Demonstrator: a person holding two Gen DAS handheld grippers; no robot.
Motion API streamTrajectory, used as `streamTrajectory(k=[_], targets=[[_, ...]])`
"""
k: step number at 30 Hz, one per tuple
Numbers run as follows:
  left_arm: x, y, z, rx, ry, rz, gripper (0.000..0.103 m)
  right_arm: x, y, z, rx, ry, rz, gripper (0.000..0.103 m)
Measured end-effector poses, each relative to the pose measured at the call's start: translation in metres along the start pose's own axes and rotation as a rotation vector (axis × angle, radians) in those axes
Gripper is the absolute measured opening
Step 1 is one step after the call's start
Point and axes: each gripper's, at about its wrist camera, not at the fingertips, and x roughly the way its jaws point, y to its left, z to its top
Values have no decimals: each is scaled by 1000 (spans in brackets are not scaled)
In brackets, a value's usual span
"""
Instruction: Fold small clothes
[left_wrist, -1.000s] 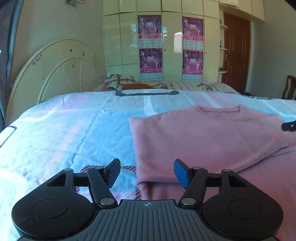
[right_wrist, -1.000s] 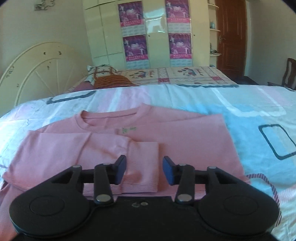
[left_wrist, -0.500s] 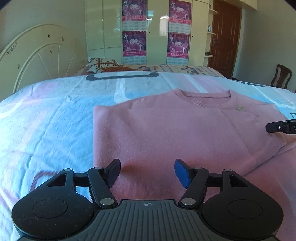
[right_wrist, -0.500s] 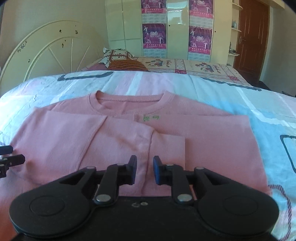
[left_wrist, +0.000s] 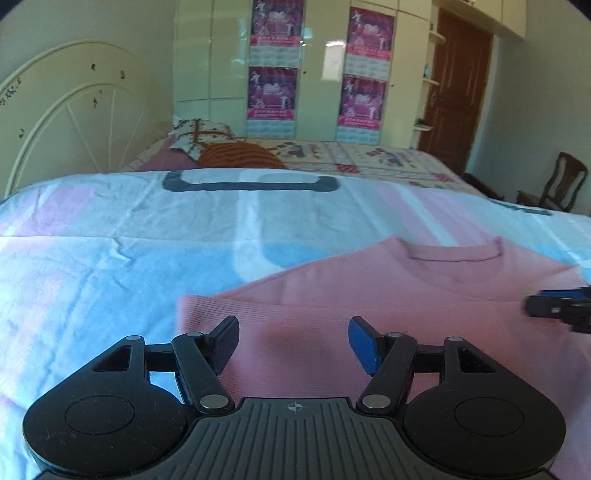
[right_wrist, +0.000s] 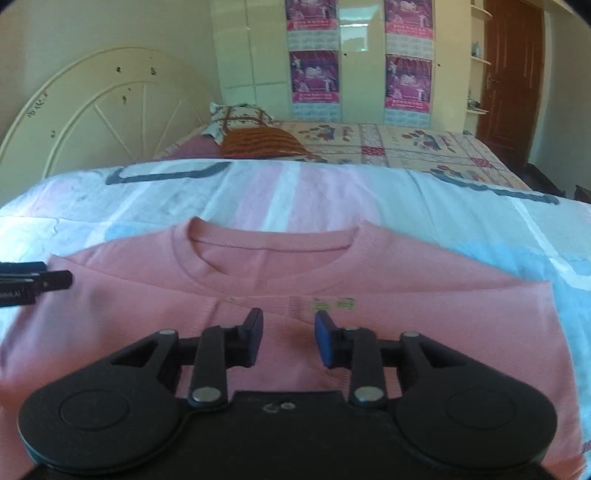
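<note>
A pink sweater (right_wrist: 388, 280) lies flat on the bed, collar at the far side, both sleeves folded in over the chest. My right gripper (right_wrist: 288, 338) hovers over the middle of the sweater just below the collar; its jaws are opening and nothing is between them. My left gripper (left_wrist: 293, 343) stands open over the sweater (left_wrist: 388, 314) near its left edge, holding nothing. The right gripper's fingertips (left_wrist: 554, 305) show at the right edge of the left wrist view; the left gripper's fingertips (right_wrist: 40, 282) show at the left edge of the right wrist view.
The sweater rests on a pale blue, pink and white bedsheet (left_wrist: 110, 258). A cream arched headboard (left_wrist: 74, 122) stands at the left. A second bed with pillows (right_wrist: 255, 136) lies beyond, before a wardrobe with posters (left_wrist: 273, 85). A wooden chair (left_wrist: 561, 181) and a brown door (left_wrist: 458, 88) are at the right.
Both grippers moved forward over the sweater toward its collar. The right gripper's jaws narrowed half a second ago and now stand wider again. The left jaws kept their width.
</note>
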Motion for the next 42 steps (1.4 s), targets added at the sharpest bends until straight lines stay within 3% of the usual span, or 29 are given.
streamTrajectory(k=[4,7,11,13,15,17,23,26,29,32,33,36,42], targets=[[-3,-42,-17,48,1,-50,64,11,38,-4,-72,29,115,23],[1,-43,-28,53,22,-18,64,11,45,-10,-140,40,96,26],[-15,-7,-40,24,17,68,64,-2,-8,-15,-56,44,-60,20],[-21,5,-45,10,6,41,64,-10,-35,-20,3,48,-40,15],[-25,-4,-44,41,13,58,64,-16,-36,-20,-14,52,-25,17],[-38,-15,-39,39,-16,23,64,-29,-25,-19,-41,27,-25,28],[-55,-78,-54,53,9,-102,64,-59,9,-44,-102,36,23,25],[-50,-91,-70,67,67,-82,64,-59,13,-62,-120,75,-13,23],[-65,-76,-72,35,46,-58,64,-68,-1,-67,-69,74,4,17],[-80,-49,-74,7,22,5,64,-87,-10,-61,-67,4,-42,26],[-79,-40,-77,-4,36,30,64,-87,-16,-60,-49,1,-59,24],[-75,-21,-86,-35,51,47,64,-66,-34,-65,-4,101,-127,23],[-82,-28,-87,-35,60,89,64,-71,-38,-66,1,78,-105,21]])
